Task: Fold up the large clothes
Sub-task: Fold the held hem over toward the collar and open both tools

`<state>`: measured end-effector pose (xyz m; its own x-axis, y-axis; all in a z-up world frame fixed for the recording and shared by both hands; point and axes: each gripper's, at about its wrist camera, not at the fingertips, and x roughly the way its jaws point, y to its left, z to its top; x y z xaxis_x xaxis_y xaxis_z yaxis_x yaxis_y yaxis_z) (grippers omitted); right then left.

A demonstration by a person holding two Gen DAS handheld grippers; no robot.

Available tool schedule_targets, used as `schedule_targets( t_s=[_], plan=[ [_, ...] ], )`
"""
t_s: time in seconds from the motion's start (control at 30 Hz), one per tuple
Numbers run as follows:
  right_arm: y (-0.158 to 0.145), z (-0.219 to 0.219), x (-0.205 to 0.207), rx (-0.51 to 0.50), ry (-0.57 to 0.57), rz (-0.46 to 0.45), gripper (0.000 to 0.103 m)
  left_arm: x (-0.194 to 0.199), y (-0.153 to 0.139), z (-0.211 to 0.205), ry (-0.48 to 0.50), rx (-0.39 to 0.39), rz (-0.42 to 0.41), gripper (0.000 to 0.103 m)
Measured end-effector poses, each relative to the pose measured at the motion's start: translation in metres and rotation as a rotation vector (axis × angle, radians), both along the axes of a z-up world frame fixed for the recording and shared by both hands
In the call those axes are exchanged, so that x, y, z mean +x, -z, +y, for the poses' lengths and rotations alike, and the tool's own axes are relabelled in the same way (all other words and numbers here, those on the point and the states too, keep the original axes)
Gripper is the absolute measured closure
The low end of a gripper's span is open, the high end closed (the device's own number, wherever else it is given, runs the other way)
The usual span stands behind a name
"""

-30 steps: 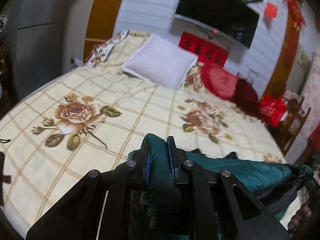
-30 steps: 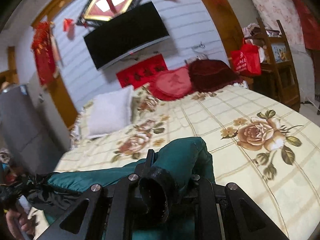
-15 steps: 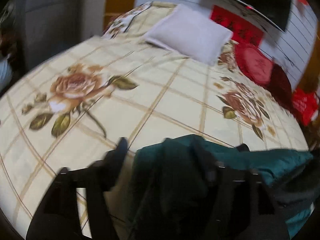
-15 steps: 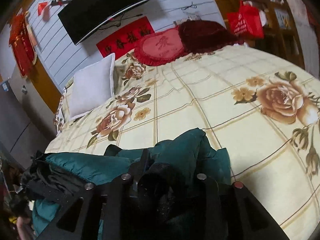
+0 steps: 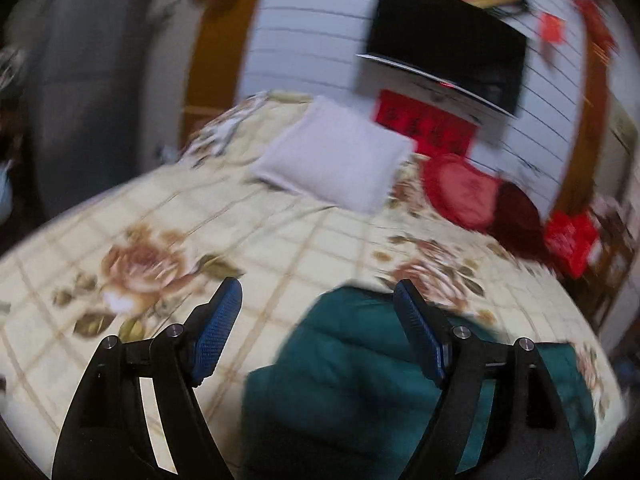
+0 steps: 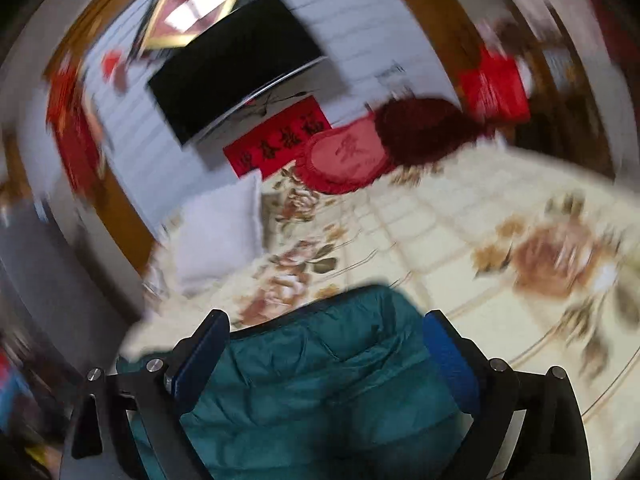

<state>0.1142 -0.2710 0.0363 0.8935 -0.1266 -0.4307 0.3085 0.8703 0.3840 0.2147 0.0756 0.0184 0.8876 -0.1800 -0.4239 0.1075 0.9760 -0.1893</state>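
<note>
- Left gripper (image 5: pixel 318 304), lower centre of the left wrist view: jaws released and opening. Its blue pads (image 5: pixel 218 332) stand wide apart and press on nothing; the teal padded jacket (image 5: pixel 352 380) lies below and between them.
- Right gripper (image 6: pixel 326 332), lower centre of the right wrist view: jaws opening, unclenched. The jacket (image 6: pixel 320 376) fills the gap between the pads, but neither pad visibly bears on it.
- Location of the task item: the jacket lies bunched on the floral bedspread (image 5: pixel 280 240), at the near edge of the bed, bottom centre to bottom right of the left view.
- Step in hand, by judgement: a release after laying down a fold. Both views are blurred, so the neatness of the fold cannot be verified.
- Next move, by judgement: clear both grippers of the fabric without snagging, then regrip a free edge or sleeve for a further fold. The padding is bulky and may spring back.
- Middle distance: white pillow (image 5: pixel 336 160) and red cushion (image 5: pixel 460 190), well apart from the jacket.
- Far wall: black television (image 5: pixel 444 44), upper right of the left view.
</note>
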Motion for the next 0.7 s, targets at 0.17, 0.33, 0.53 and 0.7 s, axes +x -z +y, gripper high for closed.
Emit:
schedule_targets(
  t_s=[0.17,0.33,0.53,0.7],
  plan=[
    [0.008,0.045,0.039,-0.172,-0.082,0.201,0.007,0.009,0.017,-0.055,0.081,0.240,0.036,0.024],
    [0.044,0.063,0.069,-0.263,-0.118,0.399,0.007,0.036,0.062,-0.073,0.054,0.380,0.203,0.024],
    [0.083,0.044,0.088,-0.200,-0.142,0.453,0.001,0.066,0.097,-0.061,0.015,0.310,0.341,0.021],
    [0.094,0.037,0.097,-0.157,-0.151,0.447,0.000,0.071,0.105,-0.067,0.003,0.331,0.373,0.021]
  ],
)
